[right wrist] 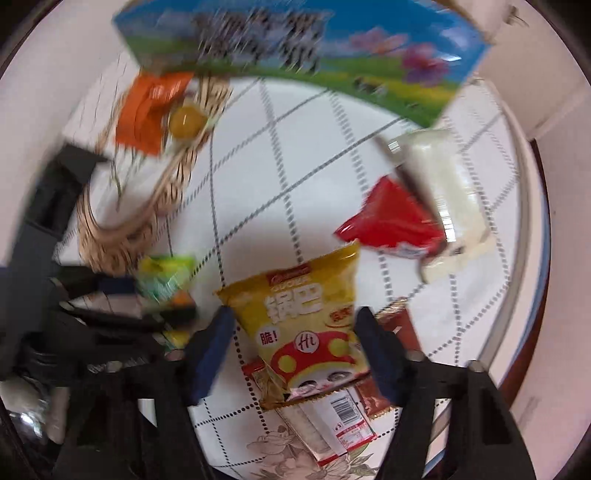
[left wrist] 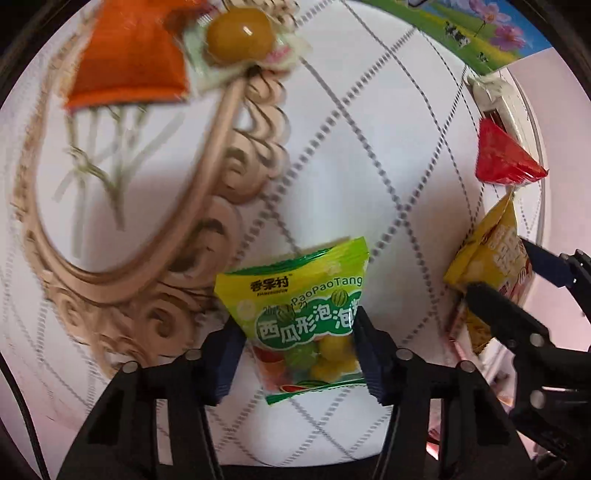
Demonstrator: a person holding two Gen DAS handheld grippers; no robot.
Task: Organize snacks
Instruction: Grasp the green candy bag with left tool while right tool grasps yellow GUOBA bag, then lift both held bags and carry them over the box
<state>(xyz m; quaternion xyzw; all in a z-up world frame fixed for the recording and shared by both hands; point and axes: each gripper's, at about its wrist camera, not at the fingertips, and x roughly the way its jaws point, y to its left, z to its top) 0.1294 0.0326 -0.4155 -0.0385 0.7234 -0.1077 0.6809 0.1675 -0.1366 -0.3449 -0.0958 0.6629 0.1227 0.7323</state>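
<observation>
**Grabbing Two Snack Bags At Once**

Reaching down onto the white tablecloth with grey dotted lines (left wrist: 332,122), both tools are going for snacks. The left gripper (left wrist: 295,354) is squeezing the green shiny plastic bag of round watermelon gum balls (left wrist: 295,314); its blue pads are pressing on both sides of the bag. The right gripper (right wrist: 295,347) is sitting around the yellow crinkly bag with a red mushroom picture (right wrist: 306,325). One pad looks like it is touching, but the other shows a small gap, so I cannot tell if it is gripping yet.

What could be going wrong: the green bag is slippery and puffy, so it could be sliding out. The yellow bag is lying on top of other packets, so one could be dragged along.

Counting: one green bag, one yellow bag, one red shiny packet (right wrist: 391,221), one white wrapped bar (right wrist: 450,184), one orange flat packet (left wrist: 129,62) and one round yellow jelly cup (left wrist: 240,31) resting on the tan carved tray (left wrist: 221,155), one blue box with cows and flowers (right wrist: 295,40), and at least two packets under the yellow bag.
</observation>
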